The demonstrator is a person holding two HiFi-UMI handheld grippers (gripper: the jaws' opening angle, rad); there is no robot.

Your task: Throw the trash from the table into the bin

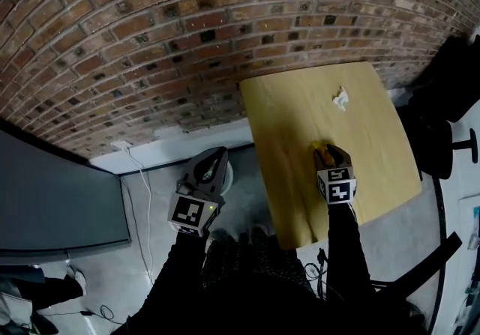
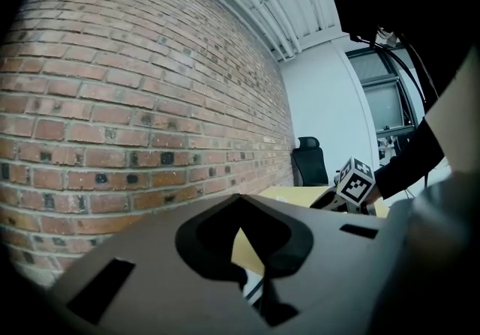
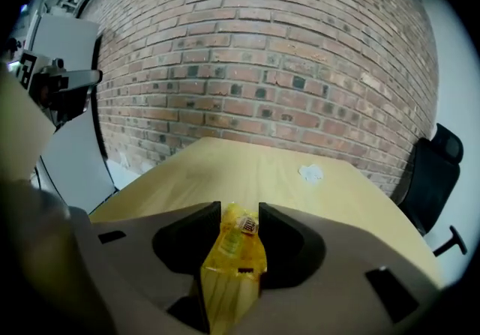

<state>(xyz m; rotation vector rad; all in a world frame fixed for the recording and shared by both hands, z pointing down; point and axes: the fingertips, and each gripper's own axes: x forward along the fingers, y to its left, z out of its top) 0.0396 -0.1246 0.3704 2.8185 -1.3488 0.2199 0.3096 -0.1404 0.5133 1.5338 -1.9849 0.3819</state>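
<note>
A yellow snack wrapper (image 1: pixel 320 148) (image 3: pixel 236 251) lies on the wooden table (image 1: pixel 300 101) near its left edge. My right gripper (image 1: pixel 328 148) (image 3: pixel 238 210) is down over it, open, with the wrapper in the gap between its jaws. A crumpled white paper (image 1: pixel 341 97) (image 3: pixel 310 172) rests farther back on the table. My left gripper (image 1: pixel 212 155) (image 2: pixel 240 198) hangs over the floor left of the table, shut with nothing in it. It partly hides a pale round container rim (image 1: pixel 227 173) on the floor. The right gripper's marker cube (image 2: pixel 354 183) shows in the left gripper view.
A brick wall (image 1: pixel 187 41) runs behind the table. A black office chair (image 1: pixel 450 86) (image 3: pixel 431 168) stands at the table's far right. A dark grey panel (image 1: pixel 52 198) stands at the left, and a white cable (image 1: pixel 142 176) trails over the floor.
</note>
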